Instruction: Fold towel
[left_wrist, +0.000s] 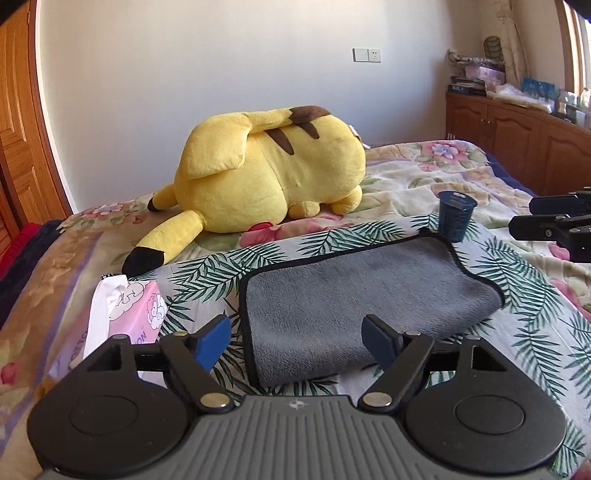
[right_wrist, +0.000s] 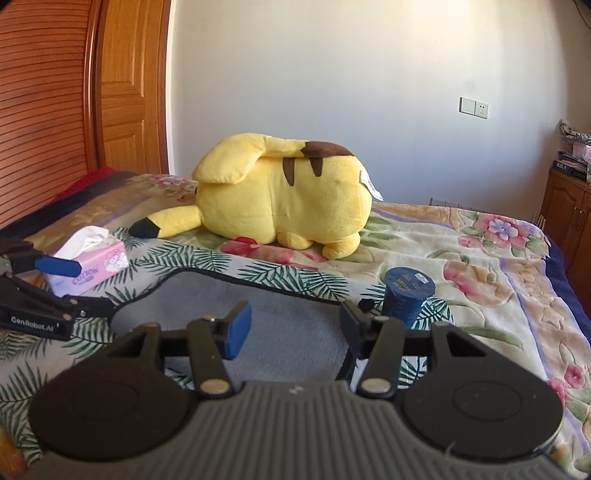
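A grey towel (left_wrist: 354, 291) with black trim lies folded on a palm-leaf cloth (left_wrist: 517, 280) on the bed; it also shows in the right wrist view (right_wrist: 284, 325). My left gripper (left_wrist: 295, 341) is open and empty, hovering over the towel's near left part. My right gripper (right_wrist: 293, 326) is open and empty over the towel's near right part; it shows at the right edge of the left wrist view (left_wrist: 554, 218). The left gripper shows at the left edge of the right wrist view (right_wrist: 48, 284).
A dark blue cup (left_wrist: 456, 216) stands at the towel's far right corner. A pink tissue box (left_wrist: 129, 314) lies left of the towel. A yellow plush toy (left_wrist: 266, 177) lies behind. A wooden cabinet (left_wrist: 517, 136) stands far right.
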